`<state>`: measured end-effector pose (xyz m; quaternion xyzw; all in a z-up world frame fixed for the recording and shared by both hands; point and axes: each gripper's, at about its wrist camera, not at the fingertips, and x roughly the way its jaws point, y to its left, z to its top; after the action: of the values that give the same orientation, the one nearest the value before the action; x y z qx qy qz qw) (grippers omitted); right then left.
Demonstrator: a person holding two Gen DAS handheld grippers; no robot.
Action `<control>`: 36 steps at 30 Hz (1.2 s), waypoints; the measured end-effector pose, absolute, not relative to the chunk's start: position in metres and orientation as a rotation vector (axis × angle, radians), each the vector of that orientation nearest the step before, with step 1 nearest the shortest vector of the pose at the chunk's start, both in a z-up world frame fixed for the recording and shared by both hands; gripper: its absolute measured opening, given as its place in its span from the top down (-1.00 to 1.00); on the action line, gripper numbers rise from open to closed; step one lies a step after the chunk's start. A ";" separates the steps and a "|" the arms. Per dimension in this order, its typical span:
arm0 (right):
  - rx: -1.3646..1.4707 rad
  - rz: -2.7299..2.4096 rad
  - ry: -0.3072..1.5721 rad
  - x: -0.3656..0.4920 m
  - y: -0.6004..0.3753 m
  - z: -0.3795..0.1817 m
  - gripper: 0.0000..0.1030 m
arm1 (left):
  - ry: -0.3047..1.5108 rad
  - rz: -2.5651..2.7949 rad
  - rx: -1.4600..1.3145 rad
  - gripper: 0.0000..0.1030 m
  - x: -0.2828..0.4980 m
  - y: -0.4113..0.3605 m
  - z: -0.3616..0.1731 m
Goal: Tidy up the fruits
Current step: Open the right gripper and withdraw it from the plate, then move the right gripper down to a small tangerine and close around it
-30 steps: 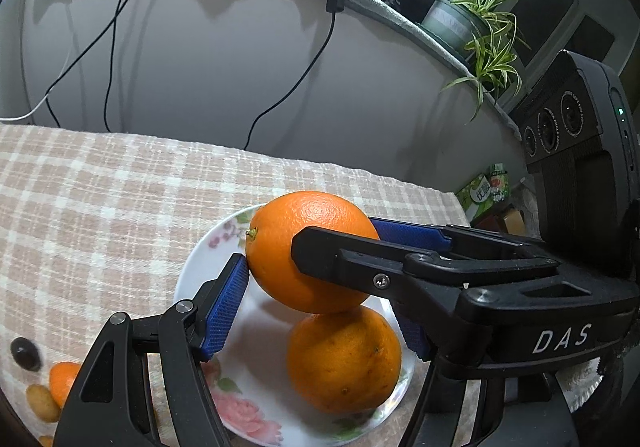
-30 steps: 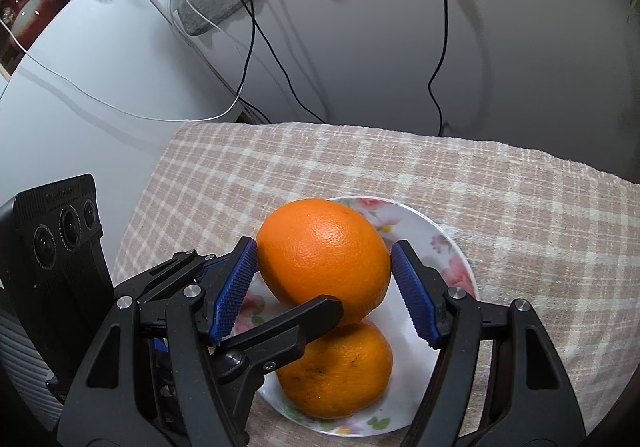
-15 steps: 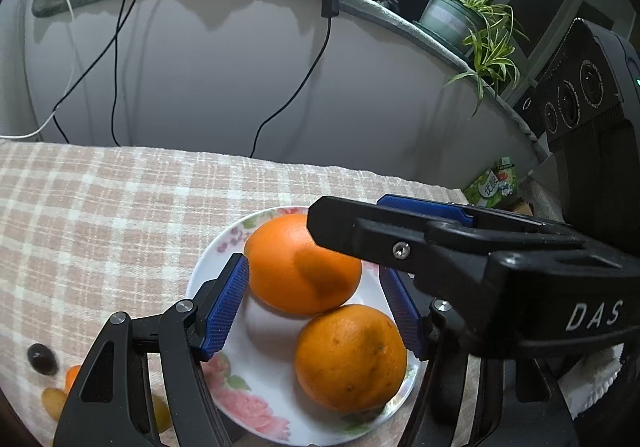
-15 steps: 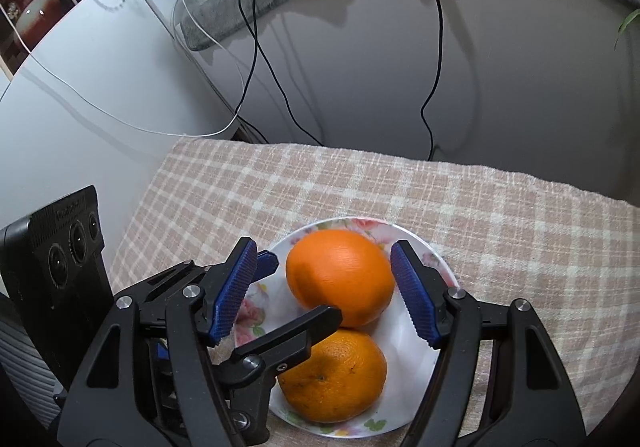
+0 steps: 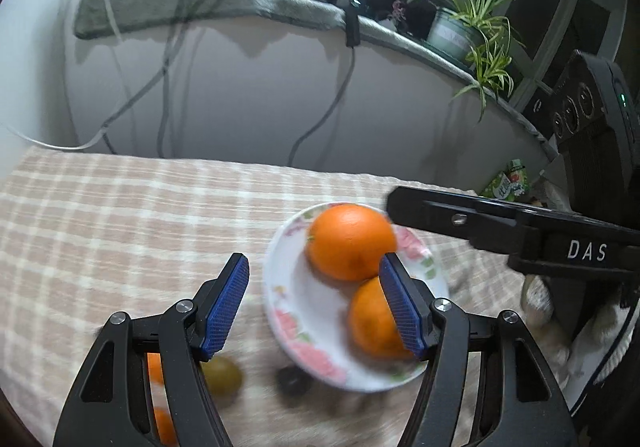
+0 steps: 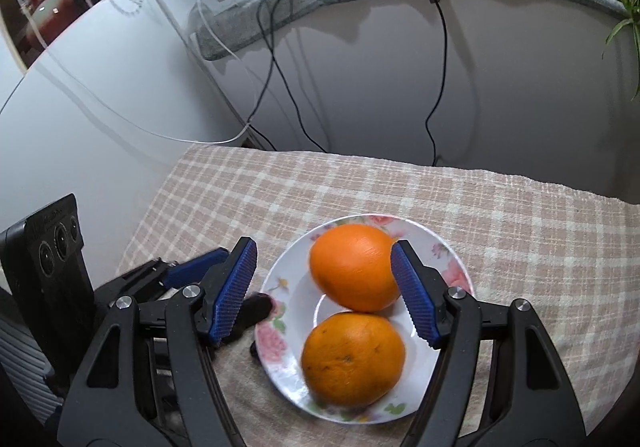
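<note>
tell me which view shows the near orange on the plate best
The right wrist view: the near orange lies sharp and whole on the plate. In the left wrist view that orange is blurred and partly hidden behind one of the left gripper's fingers.

Home – potted plant on sill, checked tablecloth, floral plate.

A table draped in a beige-and-white checked cloth carries a white floral plate. Beside the plate on the cloth lie a greenish-brown fruit, a small dark fruit and blurred orange pieces.
</note>
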<state>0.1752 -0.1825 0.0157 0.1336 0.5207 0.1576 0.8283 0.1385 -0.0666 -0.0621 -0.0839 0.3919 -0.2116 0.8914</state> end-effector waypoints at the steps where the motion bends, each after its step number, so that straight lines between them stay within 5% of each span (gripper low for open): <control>1: 0.277 0.341 1.094 0.172 -0.180 0.018 -0.41 | 0.799 -0.430 -0.175 -0.29 0.134 -0.057 -0.061; 19: 0.062 0.528 0.976 0.095 -0.102 0.028 -0.41 | 0.749 -0.299 -0.178 -0.28 0.065 0.053 -0.075; 26: 0.055 0.585 1.008 0.075 -0.083 0.013 -0.40 | 0.798 -0.296 -0.218 0.16 0.047 0.066 -0.099; 36: -0.025 0.678 1.074 0.053 -0.048 -0.018 0.14 | 0.860 -0.298 -0.168 0.29 0.041 0.064 -0.121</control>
<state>0.0533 -0.0475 -0.0176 -0.0116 0.5016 0.3167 0.8050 0.0407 0.0639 -0.1214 -0.0808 0.4147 -0.1439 0.8949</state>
